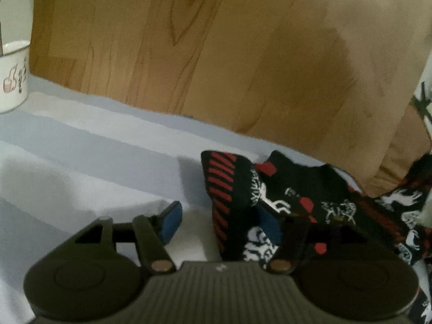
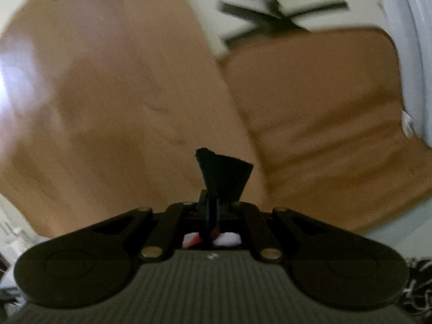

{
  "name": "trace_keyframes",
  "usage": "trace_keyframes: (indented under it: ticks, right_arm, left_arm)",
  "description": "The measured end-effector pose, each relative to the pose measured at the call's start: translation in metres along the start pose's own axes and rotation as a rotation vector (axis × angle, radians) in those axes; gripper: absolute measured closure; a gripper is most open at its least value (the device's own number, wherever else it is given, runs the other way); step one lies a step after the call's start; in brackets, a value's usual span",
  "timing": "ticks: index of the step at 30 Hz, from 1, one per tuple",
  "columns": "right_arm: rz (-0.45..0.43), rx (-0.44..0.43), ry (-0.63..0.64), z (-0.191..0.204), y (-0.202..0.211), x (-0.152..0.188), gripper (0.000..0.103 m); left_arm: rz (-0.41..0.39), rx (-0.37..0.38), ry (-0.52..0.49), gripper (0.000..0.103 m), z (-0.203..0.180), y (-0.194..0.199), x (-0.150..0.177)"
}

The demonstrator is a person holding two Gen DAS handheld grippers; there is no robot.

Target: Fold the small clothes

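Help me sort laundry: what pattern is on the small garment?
Black garment with red stripes and white figures, clearest in the left wrist view.

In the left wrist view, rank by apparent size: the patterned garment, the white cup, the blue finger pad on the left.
1. patterned garment, though nearness inflates it.
2. white cup, cut off by the frame edge.
3. blue finger pad.

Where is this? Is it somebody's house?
Probably a home, yes. There's a wooden floor, a white mug on a pale blue cloth-covered surface, and a patterned black, red and white garment being folded by the grippers.
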State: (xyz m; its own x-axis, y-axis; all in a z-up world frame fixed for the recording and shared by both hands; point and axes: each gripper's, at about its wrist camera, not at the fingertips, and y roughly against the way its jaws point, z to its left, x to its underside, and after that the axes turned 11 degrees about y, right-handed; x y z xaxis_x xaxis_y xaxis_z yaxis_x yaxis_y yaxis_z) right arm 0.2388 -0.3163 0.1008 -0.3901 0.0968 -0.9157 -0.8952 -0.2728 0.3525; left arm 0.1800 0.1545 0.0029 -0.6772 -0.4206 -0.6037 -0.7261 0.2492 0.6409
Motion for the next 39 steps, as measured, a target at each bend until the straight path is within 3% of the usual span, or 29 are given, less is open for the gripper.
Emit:
trace_keyframes:
  ticks: [5,8,10,11,12,13,15,19,20,21,23,24,26,28,33,37,39]
  right_arm:
    - [0.066,-0.245,0.260,0.097,-0.016,0.003,0.095]
    - [0.214,-0.428,0.346,0.147,-0.043,0.024,0.090]
    - [0.324,-0.490,0.359,0.159,-0.051,0.034,0.073]
    - [0.335,-0.508,0.347,0.152,-0.053,0.033,0.062]
    - [0.309,-0.519,0.315,0.139,-0.049,0.028,0.058]
    - [0.278,-0.513,0.268,0.121,-0.043,0.022,0.056]
    - [0.225,-0.446,0.158,0.077,-0.029,0.011,0.043]
    - [0.245,-0.222,0.034,0.007,-0.023,0.016,0.045]
    - [0.271,-0.209,0.029,-0.001,-0.025,0.022,0.054]
    - [0.306,-0.211,0.042,-0.003,-0.029,0.029,0.067]
    - [0.384,-0.178,0.158,0.010,-0.031,0.048,0.074]
    - [0.417,-0.140,0.245,0.020,-0.035,0.058,0.073]
    - [0.351,-0.094,0.405,0.039,-0.023,0.065,0.070]
    - [0.379,-0.072,0.419,0.045,-0.017,0.056,0.069]
    - [0.247,-0.047,0.157,-0.020,0.067,0.019,0.069]
    - [0.288,0.049,0.118,-0.065,0.127,0.040,0.067]
    - [0.315,0.053,0.060,-0.084,0.142,0.051,0.067]
  left_arm:
    - [-0.015,-0.049,-0.072,0.047,-0.011,0.000,0.005]
    - [-0.003,-0.022,-0.042,0.043,-0.004,0.004,0.000]
    - [-0.001,0.008,-0.004,0.039,0.004,0.009,-0.006]
    - [-0.002,0.021,0.014,0.033,0.007,0.012,-0.008]
    - [-0.006,0.037,0.031,0.029,0.011,0.015,-0.010]
    - [-0.012,0.049,0.045,0.024,0.013,0.017,-0.012]
    - [-0.020,0.078,0.070,0.024,0.016,0.020,-0.015]
    - [-0.029,0.124,0.059,0.026,0.007,0.026,-0.012]
    - [-0.040,0.131,0.026,0.026,0.000,0.027,-0.009]
    - [-0.050,0.127,-0.013,0.027,-0.008,0.028,-0.005]
    - [-0.064,0.097,-0.107,0.027,-0.023,0.027,0.004]
    - [-0.066,0.067,-0.165,0.027,-0.031,0.023,0.010]
    - [-0.054,-0.002,-0.262,0.027,-0.042,0.012,0.021]
    - [-0.020,-0.055,-0.307,0.026,-0.046,0.003,0.027]
    - [-0.003,-0.014,-0.236,0.024,-0.033,0.009,0.016]
    - [0.023,0.017,-0.156,0.024,-0.028,0.027,0.008]
    - [0.034,0.048,-0.130,0.024,-0.029,0.043,0.009]
